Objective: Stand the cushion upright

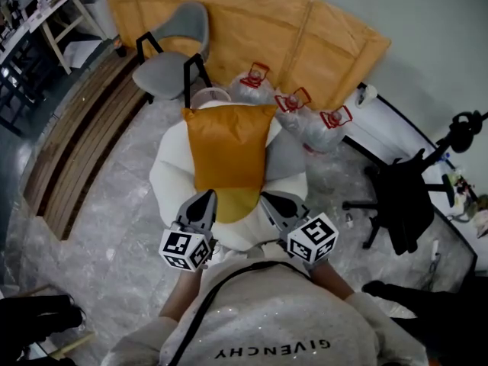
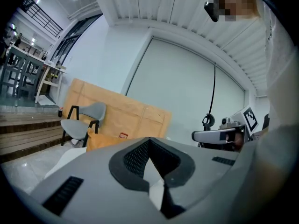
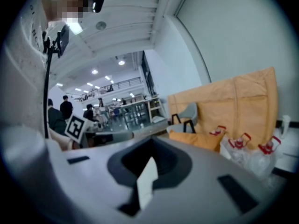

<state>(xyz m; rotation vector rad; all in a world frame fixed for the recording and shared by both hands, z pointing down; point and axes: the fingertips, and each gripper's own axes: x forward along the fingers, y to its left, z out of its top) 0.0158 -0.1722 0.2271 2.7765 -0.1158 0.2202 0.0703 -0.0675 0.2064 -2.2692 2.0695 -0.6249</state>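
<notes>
An orange cushion [image 1: 229,152] rests on a white round seat [image 1: 166,175] in the middle of the head view, its top edge pointing away from me. My left gripper [image 1: 203,198] and right gripper [image 1: 269,200] sit side by side at the cushion's near edge, both shut with nothing between the jaws. The left gripper view shows its jaws [image 2: 156,181] closed, with the cushion [image 2: 100,141] a little way ahead. In the right gripper view the jaws [image 3: 145,181] are also closed, and the cushion [image 3: 196,139] lies ahead on the right.
A grey chair [image 1: 171,52] stands behind the seat, and a large cardboard panel [image 1: 252,29] leans on the wall. Three water jugs with red handles [image 1: 293,109] sit at the back right. A black office chair [image 1: 404,197] is at the right, wooden steps [image 1: 84,128] at the left.
</notes>
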